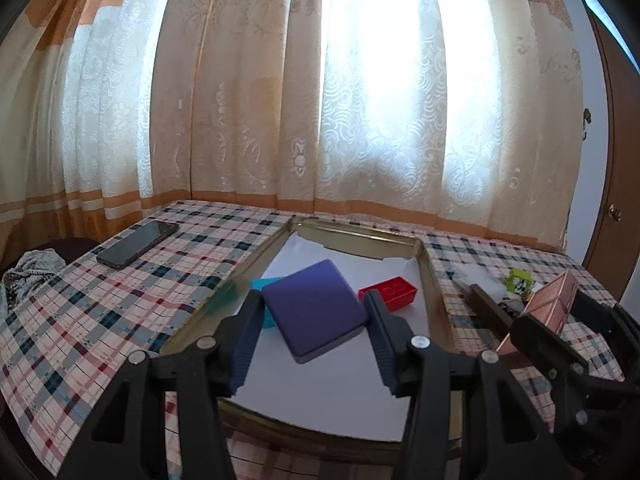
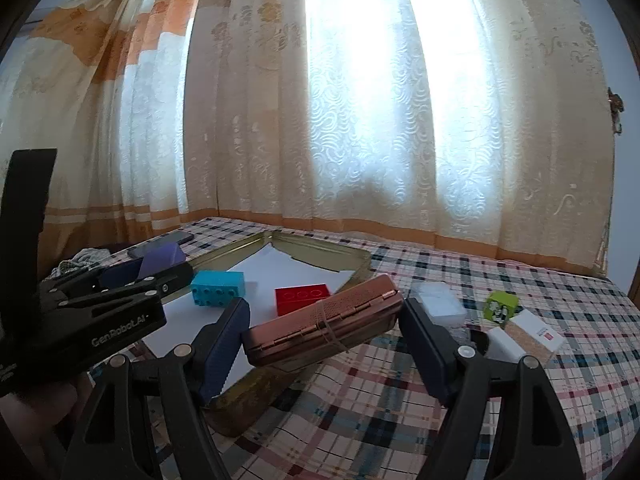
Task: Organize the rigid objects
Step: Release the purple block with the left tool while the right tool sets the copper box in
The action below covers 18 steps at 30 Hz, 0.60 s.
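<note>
Brass tray (image 1: pixel 434 292) rim | right gripper (image 2: pixel 320 334) above, clamping copper case (image 2: pixel 320 320)

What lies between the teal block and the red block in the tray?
In the left wrist view, the purple box, held by the left tongs, lies between them.

Blue brick (image 1: pixel 262 300) mostly behind purple case (image 1: pixel 314 308); print on green cube (image 2: pixel 501 307) too small

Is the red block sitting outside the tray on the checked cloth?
No, the red block lies inside the tray, on its white liner beside the blue block.
</note>
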Tool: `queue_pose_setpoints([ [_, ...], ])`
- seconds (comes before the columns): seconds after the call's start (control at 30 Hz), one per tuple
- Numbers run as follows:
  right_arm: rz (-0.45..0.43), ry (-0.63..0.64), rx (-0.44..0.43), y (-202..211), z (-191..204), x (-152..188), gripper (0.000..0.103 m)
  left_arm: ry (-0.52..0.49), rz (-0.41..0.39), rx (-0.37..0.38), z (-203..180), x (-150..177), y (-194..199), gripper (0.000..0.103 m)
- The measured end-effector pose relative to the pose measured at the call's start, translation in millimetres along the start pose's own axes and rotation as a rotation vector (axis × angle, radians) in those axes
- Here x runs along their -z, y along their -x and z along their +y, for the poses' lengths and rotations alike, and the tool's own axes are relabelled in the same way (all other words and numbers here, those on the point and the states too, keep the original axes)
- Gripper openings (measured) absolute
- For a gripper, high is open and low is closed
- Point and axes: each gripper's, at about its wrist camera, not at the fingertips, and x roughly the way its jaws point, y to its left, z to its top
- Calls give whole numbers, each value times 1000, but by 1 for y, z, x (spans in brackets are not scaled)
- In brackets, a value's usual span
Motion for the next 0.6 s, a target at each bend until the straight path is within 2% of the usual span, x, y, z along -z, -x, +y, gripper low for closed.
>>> queue_pose_setpoints([
  [0.27, 7, -22, -73, -15, 4, -19, 79, -25, 21, -15, 10, -16, -8, 51],
  [0.37, 18, -42, -102, -27, 2, -30, 79, -29, 59, -6, 15, -23, -18, 51],
  [0.6, 100, -75, -160, -70, 7, -44, 79, -46, 123, -6, 20, -26, -41, 51],
])
